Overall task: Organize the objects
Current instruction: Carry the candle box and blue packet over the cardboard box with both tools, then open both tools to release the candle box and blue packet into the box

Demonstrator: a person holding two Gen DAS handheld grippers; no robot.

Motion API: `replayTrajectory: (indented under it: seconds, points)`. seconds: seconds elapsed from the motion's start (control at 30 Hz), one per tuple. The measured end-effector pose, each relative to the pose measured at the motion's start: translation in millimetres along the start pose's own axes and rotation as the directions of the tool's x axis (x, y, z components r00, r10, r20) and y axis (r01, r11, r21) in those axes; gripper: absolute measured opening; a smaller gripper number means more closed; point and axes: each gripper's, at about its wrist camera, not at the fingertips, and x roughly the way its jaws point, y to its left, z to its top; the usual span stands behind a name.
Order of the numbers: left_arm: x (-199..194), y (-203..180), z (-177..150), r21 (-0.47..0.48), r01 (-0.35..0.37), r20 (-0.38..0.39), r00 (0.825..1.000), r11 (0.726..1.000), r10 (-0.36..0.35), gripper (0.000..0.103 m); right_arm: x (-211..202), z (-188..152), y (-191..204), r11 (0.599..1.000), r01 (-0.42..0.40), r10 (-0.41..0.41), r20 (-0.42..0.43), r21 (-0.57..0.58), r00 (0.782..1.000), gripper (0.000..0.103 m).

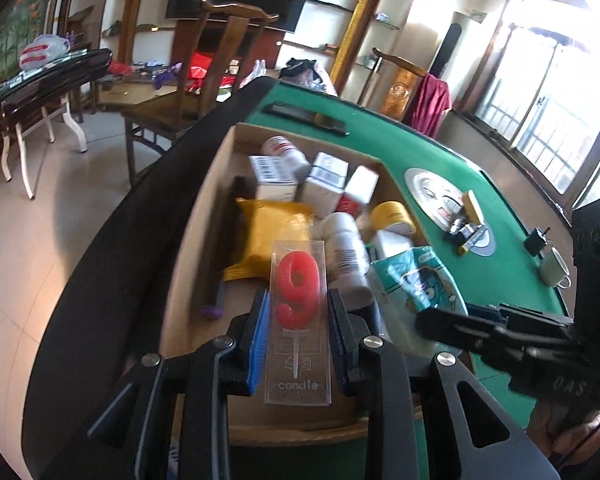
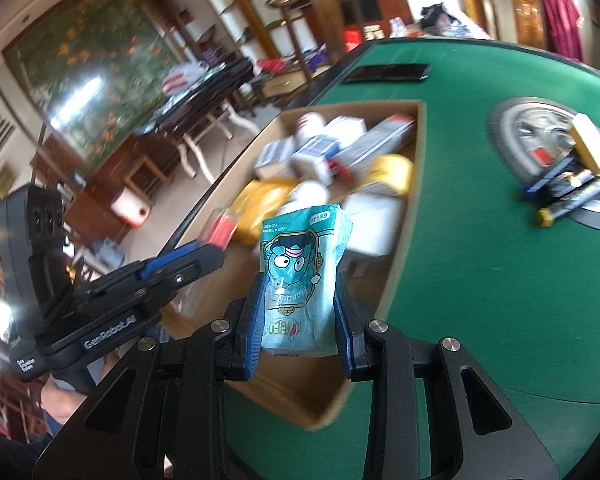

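My left gripper (image 1: 298, 312) is shut on a clear pack holding a red number 9 candle (image 1: 299, 292), held above the near end of a cardboard box (image 1: 188, 264). My right gripper (image 2: 300, 300) is shut on a teal tissue pack with a cartoon face (image 2: 300, 272), held over the same box (image 2: 414, 208). The tissue pack (image 1: 416, 288) and right gripper (image 1: 480, 332) show at the right of the left wrist view. The left gripper (image 2: 188, 260) shows at the left of the right wrist view. The box holds white medicine boxes (image 1: 324, 180), white bottles (image 1: 344, 248), a yellow packet (image 1: 272, 232) and yellow tape (image 1: 392, 216).
The box sits on a green felt table (image 1: 420, 148). A round metal plate (image 1: 432, 196) with small items, a white mug (image 1: 556, 270) and a black remote (image 1: 304, 118) lie on the felt. A wooden chair (image 1: 204, 80) stands beyond the table's left edge.
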Motion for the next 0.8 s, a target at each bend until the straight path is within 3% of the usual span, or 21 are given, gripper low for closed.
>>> replayTrajectory:
  seconds: [0.2,0.8]
  points:
    - [2,17,-4,0.009,-0.017,-0.023,1.000,1.000,0.017,0.027,28,-4,29,0.998,-0.021,0.018,-0.055,-0.052,0.998,0.030]
    - [3,30,-8,0.024,-0.037,-0.039,0.998,0.999,0.038,0.028,71,-10,45,0.996,-0.064,0.055,-0.141,-0.063,0.989,0.030]
